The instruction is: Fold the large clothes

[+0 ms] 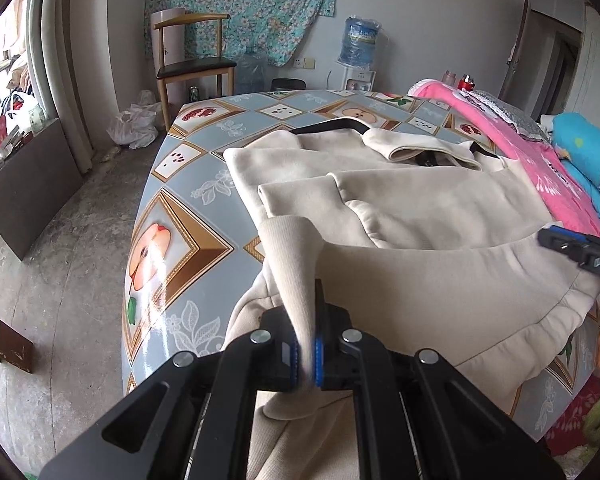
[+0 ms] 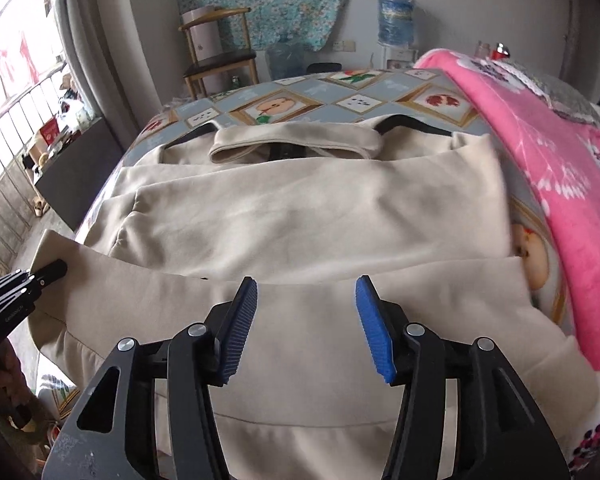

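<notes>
Pinching beige garment (image 1: pixel 400 208) hem, left gripper (image 1: pixel 306 354) fingers, right gripper (image 2: pixel 306 328) fingers spread, pink blanket (image 2: pixel 560 168) alongside

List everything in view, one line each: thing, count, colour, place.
garment: one, beige, spread on table
table: one, blue-grey fruit-pattern cover, centre
blanket: one, pink, right of garment
chair: one, wooden with dark seat, back wall
water jug: one, blue, on dispenser by wall
curtain: one, teal floral, back wall
plastic bag: one, white, on floor
left gripper: black, blue pads, shut on garment hem
right gripper: black, blue pads, open above garment
</notes>
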The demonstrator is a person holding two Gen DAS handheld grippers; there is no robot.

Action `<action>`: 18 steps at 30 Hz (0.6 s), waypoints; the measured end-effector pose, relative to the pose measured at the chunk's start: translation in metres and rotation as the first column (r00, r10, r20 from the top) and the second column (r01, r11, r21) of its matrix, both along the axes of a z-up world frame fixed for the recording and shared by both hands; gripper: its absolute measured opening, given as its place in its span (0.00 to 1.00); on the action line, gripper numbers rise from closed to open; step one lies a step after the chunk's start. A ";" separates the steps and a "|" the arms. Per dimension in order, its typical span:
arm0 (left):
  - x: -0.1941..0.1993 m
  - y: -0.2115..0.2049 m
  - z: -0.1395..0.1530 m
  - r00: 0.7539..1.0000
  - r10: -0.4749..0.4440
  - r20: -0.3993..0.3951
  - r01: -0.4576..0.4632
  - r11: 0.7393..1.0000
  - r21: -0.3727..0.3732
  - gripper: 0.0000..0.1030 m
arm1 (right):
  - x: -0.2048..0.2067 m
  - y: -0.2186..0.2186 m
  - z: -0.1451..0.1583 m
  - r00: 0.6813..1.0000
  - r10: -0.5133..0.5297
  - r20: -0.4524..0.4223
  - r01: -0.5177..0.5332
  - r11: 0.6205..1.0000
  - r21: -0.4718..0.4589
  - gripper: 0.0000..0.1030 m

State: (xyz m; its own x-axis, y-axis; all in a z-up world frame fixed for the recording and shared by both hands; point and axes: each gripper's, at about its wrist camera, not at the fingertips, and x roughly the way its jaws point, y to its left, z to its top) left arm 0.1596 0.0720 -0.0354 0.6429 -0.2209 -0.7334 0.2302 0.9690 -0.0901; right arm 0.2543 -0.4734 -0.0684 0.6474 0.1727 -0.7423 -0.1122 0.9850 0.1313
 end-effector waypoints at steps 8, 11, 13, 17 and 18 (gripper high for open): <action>0.000 -0.001 0.001 1.000 0.000 -0.004 0.000 1.000 0.001 0.06 | -0.005 -0.124 0.009 0.977 -0.200 -0.071 0.206 0.975 0.079 0.54; 0.000 -0.002 0.001 1.000 0.000 -0.005 0.000 1.000 0.000 0.06 | 0.005 -0.154 -0.006 0.965 -0.204 -0.167 0.227 0.965 0.131 0.54; 0.000 -0.002 0.001 1.000 0.002 -0.006 -0.002 1.000 0.001 0.06 | 0.011 -0.163 -0.017 0.957 -0.193 -0.216 0.230 0.959 0.166 0.55; 0.001 -0.002 0.001 1.000 0.006 -0.009 -0.006 1.000 -0.005 0.06 | 0.029 -0.168 -0.037 0.945 -0.111 -0.308 0.190 0.952 0.240 0.55; 0.001 -0.002 0.001 1.000 0.008 -0.010 -0.008 1.000 -0.006 0.06 | 0.031 -0.167 -0.038 0.946 -0.094 -0.311 0.175 0.954 0.244 0.55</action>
